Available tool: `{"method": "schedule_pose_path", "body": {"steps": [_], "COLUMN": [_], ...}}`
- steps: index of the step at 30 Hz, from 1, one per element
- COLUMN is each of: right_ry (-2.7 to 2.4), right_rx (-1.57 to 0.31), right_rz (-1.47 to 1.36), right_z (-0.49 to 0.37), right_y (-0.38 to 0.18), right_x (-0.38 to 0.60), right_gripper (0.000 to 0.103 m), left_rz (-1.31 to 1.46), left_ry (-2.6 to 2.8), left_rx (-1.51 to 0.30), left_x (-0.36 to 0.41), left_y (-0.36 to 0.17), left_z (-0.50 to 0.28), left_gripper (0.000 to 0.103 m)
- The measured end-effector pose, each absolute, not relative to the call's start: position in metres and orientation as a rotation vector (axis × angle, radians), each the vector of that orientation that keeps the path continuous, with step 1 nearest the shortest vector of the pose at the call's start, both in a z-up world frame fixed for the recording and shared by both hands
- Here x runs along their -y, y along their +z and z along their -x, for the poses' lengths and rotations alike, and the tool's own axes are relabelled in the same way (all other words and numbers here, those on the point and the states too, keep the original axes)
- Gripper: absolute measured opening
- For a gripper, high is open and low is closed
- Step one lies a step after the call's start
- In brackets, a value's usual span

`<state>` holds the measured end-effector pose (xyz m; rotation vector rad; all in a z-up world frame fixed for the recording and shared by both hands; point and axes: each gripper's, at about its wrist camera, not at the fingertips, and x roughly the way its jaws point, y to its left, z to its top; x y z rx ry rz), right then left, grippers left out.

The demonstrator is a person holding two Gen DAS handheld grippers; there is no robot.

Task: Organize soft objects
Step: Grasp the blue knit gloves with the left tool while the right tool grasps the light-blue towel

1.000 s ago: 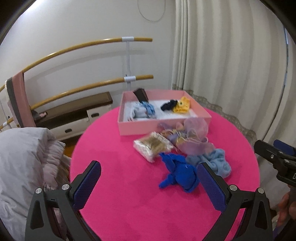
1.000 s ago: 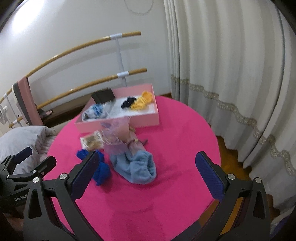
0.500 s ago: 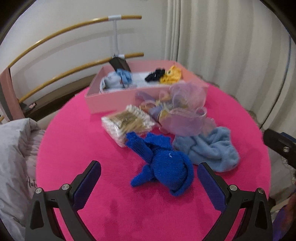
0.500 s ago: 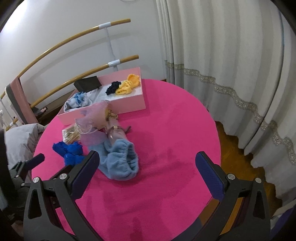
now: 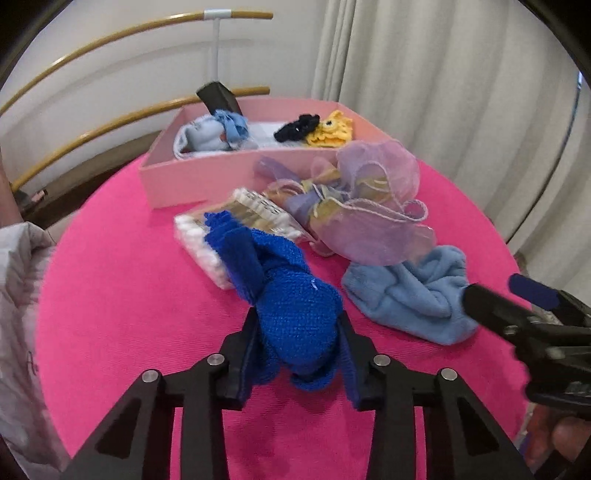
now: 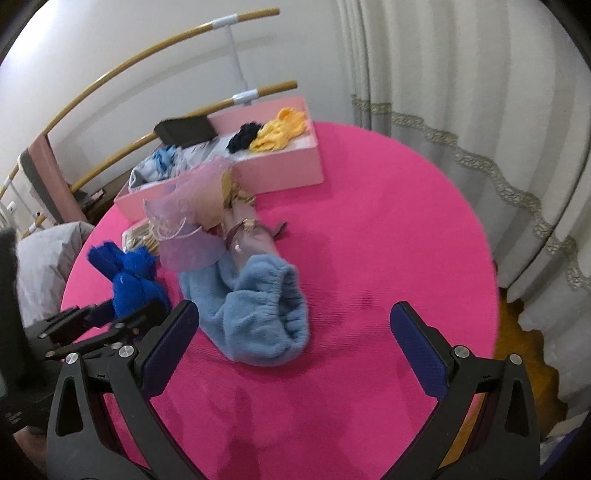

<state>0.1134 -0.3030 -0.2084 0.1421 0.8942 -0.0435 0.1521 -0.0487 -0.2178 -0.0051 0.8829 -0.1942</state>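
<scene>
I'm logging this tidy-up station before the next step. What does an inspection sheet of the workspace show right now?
Surface: round table with pink cover, unbroken where seen.
Job's things: dark blue knit piece; light blue fleece piece; sheer purple pouch; pink box holding small soft items.
Clutter: clear packet behind the knit piece.
Grippers: left gripper closing, pads pressing on the knit piece; right gripper open, nothing between the pads.
Cables: nothing seen.
Surroundings: curtains, wooden rails, grey bedding.

Soft, even daylight; fisheye-bent edges with dark corners, slight motion blur.
</scene>
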Motion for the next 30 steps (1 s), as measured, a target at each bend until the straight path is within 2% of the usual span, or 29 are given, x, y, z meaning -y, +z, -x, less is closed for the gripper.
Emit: {"method": "schedule_pose_path", "body": {"steps": [6, 8, 9, 10, 11, 12, 13, 14, 19, 30], "right_ry": [-0.013, -0.014, -0.025, -0.027, -0.027, -0.021, -0.011, -0.010, 0.002, 0.010], "right_rx": [-0.935, -0.950, -0.939, -0.932, -0.928, -0.926, -0.925, -0.926, -0.931, -0.901], "right_rz": [-0.125, -0.100, -0.078, -0.070, -0.070, -0.075, -0.085, -0.084, -0.072, -0.050], "right_z": [-0.133, -0.137, -0.136, -0.134, -0.133, -0.132, -0.131, -0.129, -0.121, -0.095], "right_y": [-0.230, -0.238, -0.238, -0.238, -0.236, -0.235, -0.232, -0.231, -0.225, -0.190], "right_x": [0.284, 0.276, 0.273, 0.271, 0.272, 0.273, 0.275, 0.275, 0.277, 0.280], "right_gripper": [0.103, 0.097, 0.091, 0.079, 0.062, 0.052, 0.036, 0.031, 0.021, 0.021], "left_rz": [-0.009, -0.013, -0.013, -0.015, -0.015, -0.014, -0.011, -0.008, -0.001, 0.015], "left_ry": [-0.161, -0.157, -0.157, -0.156, -0.157, -0.157, -0.159, -0.161, -0.167, -0.163], "left_rx": [-0.863, -0.864, -0.865, -0.865, -0.865, -0.866, -0.866, -0.866, -0.861, -0.843], "left_x": [0.034, 0.033, 0.033, 0.034, 0.034, 0.034, 0.032, 0.031, 0.029, 0.017], "left_y": [-0.214, -0.216, -0.214, -0.213, -0.215, -0.214, -0.211, -0.212, -0.208, -0.198], "left_z": [-0.150, -0.152, -0.150, -0.150, -0.151, -0.149, -0.142, -0.142, -0.138, -0.128], "left_gripper": [0.035, 0.035, 0.035, 0.035, 0.035, 0.035, 0.035, 0.035, 0.035, 0.034]}}
